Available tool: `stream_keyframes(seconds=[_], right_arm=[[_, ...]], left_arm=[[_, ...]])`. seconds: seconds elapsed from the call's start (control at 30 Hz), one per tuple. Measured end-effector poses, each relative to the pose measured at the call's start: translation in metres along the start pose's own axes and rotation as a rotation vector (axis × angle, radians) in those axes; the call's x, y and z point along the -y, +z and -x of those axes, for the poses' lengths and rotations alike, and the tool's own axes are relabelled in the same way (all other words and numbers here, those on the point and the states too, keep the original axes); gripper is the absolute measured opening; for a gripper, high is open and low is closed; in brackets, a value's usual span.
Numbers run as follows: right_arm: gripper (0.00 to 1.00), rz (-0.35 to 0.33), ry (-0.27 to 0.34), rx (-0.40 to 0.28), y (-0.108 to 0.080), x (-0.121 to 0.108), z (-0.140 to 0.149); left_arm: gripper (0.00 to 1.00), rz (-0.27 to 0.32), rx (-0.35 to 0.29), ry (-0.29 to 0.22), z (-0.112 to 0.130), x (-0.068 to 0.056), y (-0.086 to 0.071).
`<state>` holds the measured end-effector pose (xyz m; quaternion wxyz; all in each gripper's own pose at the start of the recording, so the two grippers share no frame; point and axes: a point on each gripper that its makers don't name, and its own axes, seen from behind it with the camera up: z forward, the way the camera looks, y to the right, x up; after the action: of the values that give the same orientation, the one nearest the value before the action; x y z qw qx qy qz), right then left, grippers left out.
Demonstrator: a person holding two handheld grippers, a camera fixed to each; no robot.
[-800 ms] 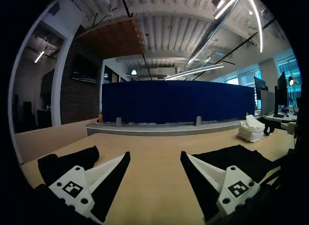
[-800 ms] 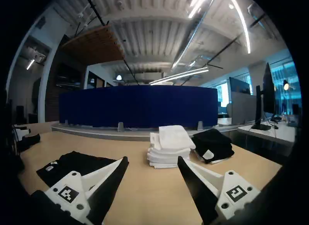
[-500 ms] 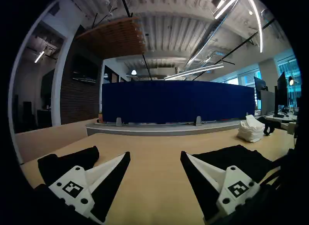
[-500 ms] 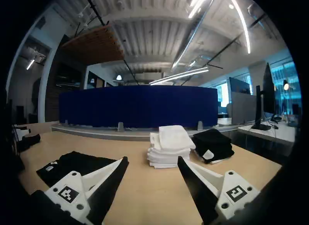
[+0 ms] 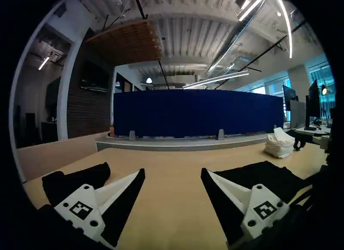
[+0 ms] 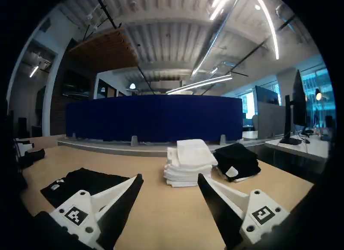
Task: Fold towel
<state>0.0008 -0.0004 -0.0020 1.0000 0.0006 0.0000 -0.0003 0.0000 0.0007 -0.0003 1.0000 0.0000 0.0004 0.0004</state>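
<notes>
A black towel (image 5: 264,175) lies flat on the wooden table (image 5: 172,172), behind my left gripper's right finger; the same towel (image 6: 84,183) sits at the lower left in the right gripper view. My left gripper (image 5: 172,175) stands open just above the table with nothing between its fingers. My right gripper (image 6: 168,179) is open too, pointing at a stack of folded white towels (image 6: 189,163). A second black cloth (image 5: 75,179) lies behind the left gripper's left finger.
A pile of folded black towels (image 6: 236,162) sits right of the white stack (image 5: 279,144). A blue partition (image 5: 195,113) closes the table's far edge. Monitors (image 6: 294,108) stand on a desk to the right.
</notes>
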Motion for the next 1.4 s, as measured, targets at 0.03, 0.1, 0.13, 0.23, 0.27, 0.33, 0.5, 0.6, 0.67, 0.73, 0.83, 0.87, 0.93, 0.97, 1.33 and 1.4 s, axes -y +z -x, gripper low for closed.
stream_keyframes(seconds=[0.03,0.1,0.13,0.23,0.27,0.33,0.5,0.6,0.67,0.73,0.83,0.87,0.93,0.97,1.33,1.4], right_arm=[[1.00,-0.002,0.000,0.000,0.000,0.000,0.000],[1.00,-0.005,0.000,0.001,0.001,0.001,0.000],[1.00,-0.005,-0.001,0.001,0.001,0.001,0.000],[1.00,-0.005,-0.001,0.000,0.001,0.001,-0.001],[1.00,-0.005,-0.001,0.000,0.001,0.001,-0.001],[1.00,-0.003,-0.001,0.001,0.001,0.001,-0.002],[1.00,0.001,-0.005,0.016,0.002,0.001,0.003],[1.00,-0.005,0.003,0.028,0.003,0.004,-0.004],[1.00,-0.009,0.013,0.005,0.003,0.005,-0.022],[1.00,-0.009,0.018,-0.010,0.002,0.005,-0.039],[1.00,-0.004,0.013,-0.021,0.000,0.005,-0.069],[1.00,-0.001,0.007,-0.023,-0.001,0.004,-0.081],[1.00,0.002,-0.006,-0.024,-0.003,0.004,-0.102],[1.00,0.003,-0.014,-0.023,-0.004,0.004,-0.113],[1.00,0.022,-0.010,-0.015,-0.013,0.000,-0.202],[1.00,0.018,-0.004,-0.016,-0.013,0.000,-0.208]], left_arm=[[0.97,0.000,0.000,0.000,0.000,0.000,0.000],[0.97,0.000,0.001,-0.001,0.000,0.000,0.000],[0.97,0.000,0.001,-0.001,0.000,0.000,0.000],[0.97,0.000,0.001,-0.001,0.000,0.000,0.000],[0.97,-0.001,0.001,0.000,0.000,0.000,0.000],[0.97,-0.002,0.001,0.000,0.001,0.000,-0.001],[0.97,-0.014,0.007,0.000,0.003,0.004,0.000],[0.97,-0.019,0.013,0.005,-0.001,0.004,0.001],[0.97,-0.015,-0.004,0.007,-0.015,0.004,0.002],[0.97,-0.017,-0.013,0.005,-0.030,0.005,0.002],[0.97,-0.021,-0.019,-0.004,-0.058,0.007,0.003],[0.97,-0.021,-0.020,-0.008,-0.070,0.007,0.003],[0.97,-0.017,-0.022,-0.013,-0.092,0.007,0.002],[0.97,-0.013,-0.023,-0.016,-0.104,0.007,0.001],[0.97,0.020,-0.029,0.006,-0.205,0.002,-0.002],[0.97,0.026,-0.026,0.009,-0.214,0.002,-0.002]])
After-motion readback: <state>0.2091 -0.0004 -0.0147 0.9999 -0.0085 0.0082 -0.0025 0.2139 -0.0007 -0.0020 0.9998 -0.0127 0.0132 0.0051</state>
